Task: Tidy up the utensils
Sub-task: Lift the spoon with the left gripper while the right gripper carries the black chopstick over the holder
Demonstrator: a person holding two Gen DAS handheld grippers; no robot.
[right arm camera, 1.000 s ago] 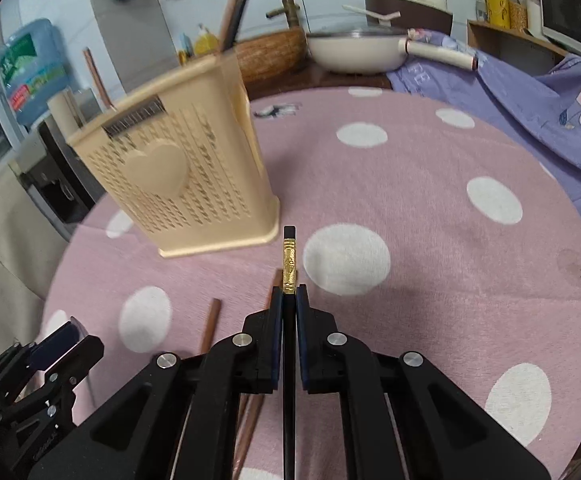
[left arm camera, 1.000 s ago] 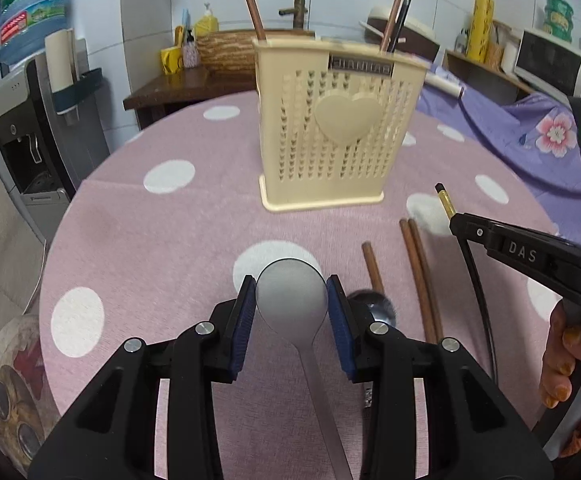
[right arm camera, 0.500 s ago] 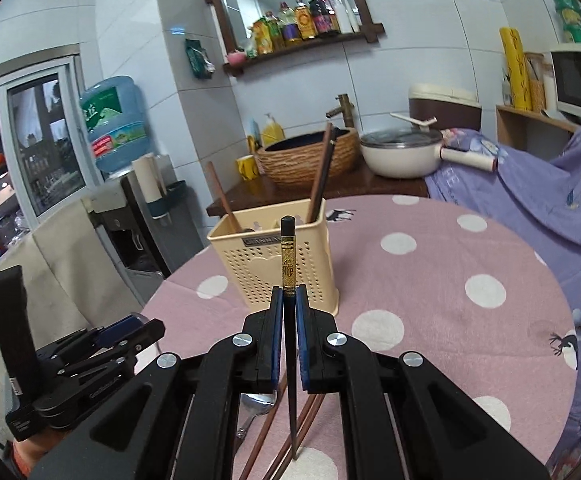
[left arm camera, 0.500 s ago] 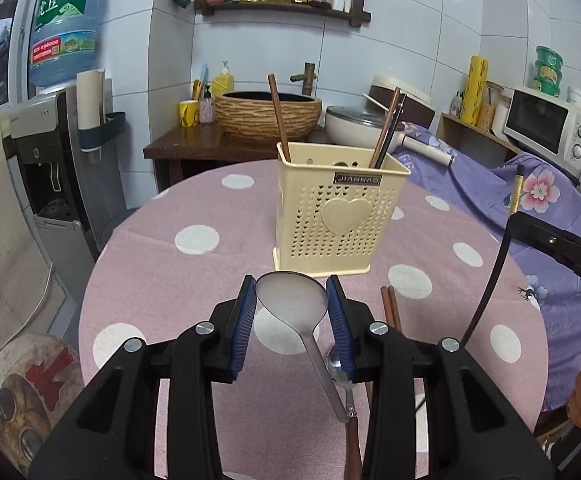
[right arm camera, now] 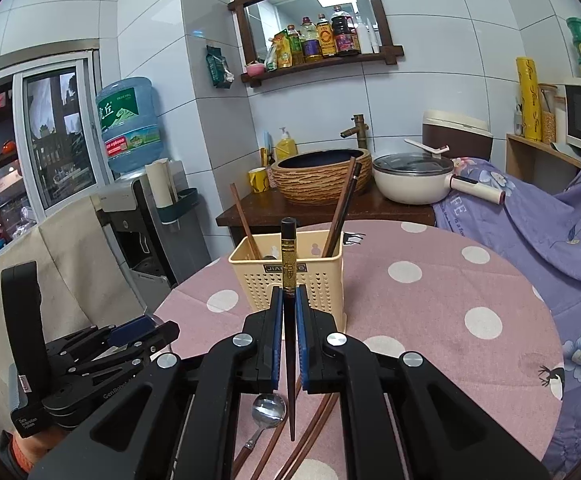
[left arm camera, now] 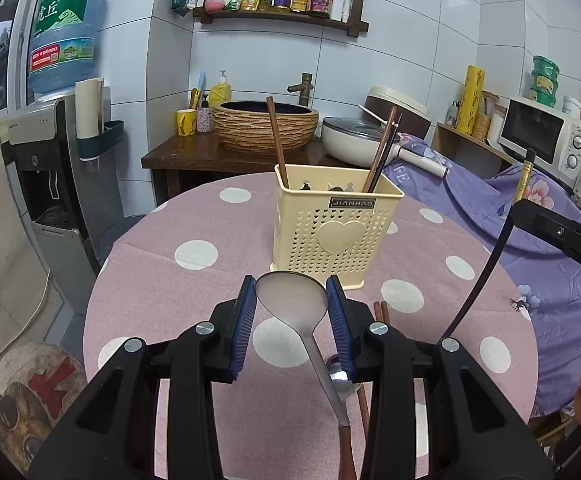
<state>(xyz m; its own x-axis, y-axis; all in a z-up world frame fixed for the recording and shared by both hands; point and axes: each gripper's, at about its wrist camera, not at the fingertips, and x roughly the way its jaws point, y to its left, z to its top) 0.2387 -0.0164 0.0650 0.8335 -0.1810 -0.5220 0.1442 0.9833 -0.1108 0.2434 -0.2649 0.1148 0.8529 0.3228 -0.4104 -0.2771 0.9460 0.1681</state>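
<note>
While the left gripper (left arm camera: 291, 308) clamps the smooth, slip-prone steel spoon (left arm camera: 292, 300) by its bowl and the right gripper (right arm camera: 289, 320) pinches the stiff, light black chopstick (right arm camera: 289, 320) near its top, both hang above the table (left arm camera: 218, 284), short of the caddy (left arm camera: 336, 232).

A cream perforated utensil basket (left arm camera: 336, 232) with a heart emblem stands upright near the table's middle, three chopsticks leaning inside it. A steel spoon (left arm camera: 292, 300) with a brown handle is held aloft, bowl forward. A dark, gold-banded chopstick (right arm camera: 289, 280) is held upright. On the table's near edge lie another spoon (right arm camera: 267, 408) and brown chopsticks (right arm camera: 314, 412).
</note>
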